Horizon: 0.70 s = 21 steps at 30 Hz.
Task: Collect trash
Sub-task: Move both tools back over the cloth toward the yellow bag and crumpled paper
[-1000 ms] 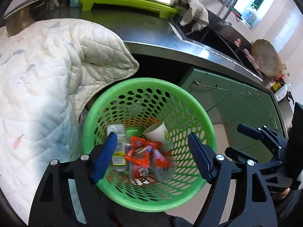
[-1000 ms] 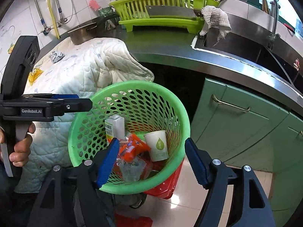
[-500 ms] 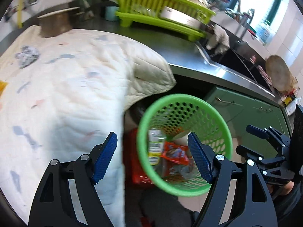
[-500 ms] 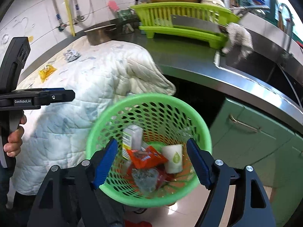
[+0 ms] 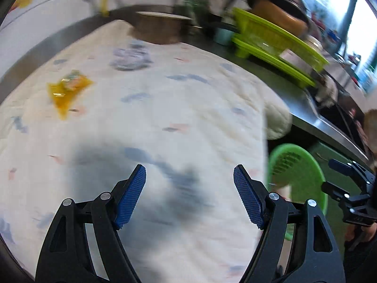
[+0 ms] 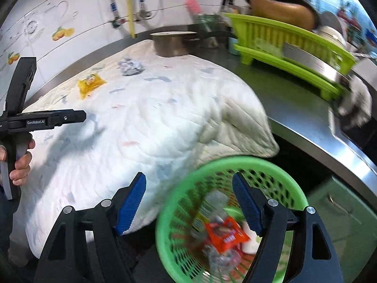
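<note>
While the left wrist view is smeared by motion, I can still pick out my yellow wrapper (image 5: 67, 89) lying flat on the white quilted cloth (image 5: 165, 108), toward its far left part; in the right wrist view the same wrapper (image 6: 90, 83) shows sharper, its long axis running on a slant from the near left to the far right, one corner tailing off toward me. Just beyond it and to the right sits a crumpled ball of foil (image 6: 130, 67), apart from the wrapper, with no clear long axis. At the far edge of the cloth stands a metal pot (image 6: 173, 42), and to the right of that a lime green dish rack (image 6: 289, 44) on the steel counter (image 6: 306, 118). Below the counter edge, beside the drooping corner of the cloth, is my green basket (image 6: 179, 202), already holding an orange-red packet (image 6: 226, 234), a clear plastic bottle and a white cup, all blurred. My left gripper (image 5: 189, 193) hangs over the bare middle of the cloth with its blue fingers (image 5: 132, 195) spread wide and nothing between them; bare cloth lies between it and the wrapper. My right gripper (image 6: 188, 200) has just been opening its jaws a little, and they stand wide apart and empty, over the basket's near rim and the cloth's edge. A hand (image 6: 20, 165) grips the left tool's handle at the left border.
</note>
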Each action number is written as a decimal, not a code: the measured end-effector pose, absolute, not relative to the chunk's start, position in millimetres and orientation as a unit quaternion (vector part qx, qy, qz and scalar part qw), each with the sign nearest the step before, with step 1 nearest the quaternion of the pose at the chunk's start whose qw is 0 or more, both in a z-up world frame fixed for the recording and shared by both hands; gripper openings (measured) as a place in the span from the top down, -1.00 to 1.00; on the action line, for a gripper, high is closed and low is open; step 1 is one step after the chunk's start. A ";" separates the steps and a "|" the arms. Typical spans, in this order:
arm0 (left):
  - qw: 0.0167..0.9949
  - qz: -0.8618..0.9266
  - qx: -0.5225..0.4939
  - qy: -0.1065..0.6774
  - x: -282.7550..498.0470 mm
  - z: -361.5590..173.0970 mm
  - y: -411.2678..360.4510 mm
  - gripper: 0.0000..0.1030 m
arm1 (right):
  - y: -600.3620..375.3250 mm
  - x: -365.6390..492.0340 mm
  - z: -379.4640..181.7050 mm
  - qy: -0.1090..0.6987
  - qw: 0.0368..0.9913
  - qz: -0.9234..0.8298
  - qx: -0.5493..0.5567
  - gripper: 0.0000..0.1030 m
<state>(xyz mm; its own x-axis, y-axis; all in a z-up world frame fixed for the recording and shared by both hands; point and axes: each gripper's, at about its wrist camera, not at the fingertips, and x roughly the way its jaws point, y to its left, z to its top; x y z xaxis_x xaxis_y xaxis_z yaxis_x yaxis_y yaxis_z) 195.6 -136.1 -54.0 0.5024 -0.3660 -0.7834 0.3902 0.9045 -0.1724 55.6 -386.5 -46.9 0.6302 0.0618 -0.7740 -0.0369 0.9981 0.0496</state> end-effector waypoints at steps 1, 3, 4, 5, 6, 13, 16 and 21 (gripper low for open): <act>0.871 -0.208 0.012 0.445 200.5 -52.9 -126.6 -0.50 | -379.9 64.3 -46.2 0.429 0.902 0.035 0.012 -0.42; 0.879 -0.185 0.004 0.440 214.5 -50.6 -103.6 -0.57 | -369.3 77.8 -45.3 0.429 0.902 0.045 0.007 -0.42; 0.883 -0.170 0.000 0.437 223.2 -49.9 -91.3 -0.58 | -363.9 86.0 -45.1 0.430 0.901 0.052 0.004 -0.42; 0.887 -0.154 -0.005 0.436 232.2 -49.6 -80.1 -0.60 | -360.5 91.9 -44.5 0.430 0.901 0.056 0.004 -0.42; 0.889 -0.144 -0.011 0.435 240.9 -49.9 -69.3 -0.62 | -355.7 100.6 -43.6 0.430 0.901 0.063 0.005 -0.43; 0.900 -0.086 -0.014 0.427 303.2 -58.6 -23.4 -0.86 | -321.1 164.9 -36.6 0.423 0.901 0.098 0.000 -0.52; 0.900 -0.083 -0.016 0.428 330.3 -65.2 -15.1 -0.86 | -306.0 191.4 -34.2 0.419 0.901 0.110 -0.010 -0.52; 0.898 -0.087 -0.003 0.431 362.3 -77.8 -14.5 -0.86 | -286.3 231.8 -36.4 0.419 0.898 0.130 -0.022 -0.53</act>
<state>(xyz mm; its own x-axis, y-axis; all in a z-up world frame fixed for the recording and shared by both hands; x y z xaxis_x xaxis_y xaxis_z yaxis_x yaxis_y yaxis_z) 362.3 -14.5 -77.8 0.6139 -0.1577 -0.7735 0.1532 0.9850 -0.0793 231.8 -286.3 -36.4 0.6146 0.2151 -0.7590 -0.2520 0.9652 0.0695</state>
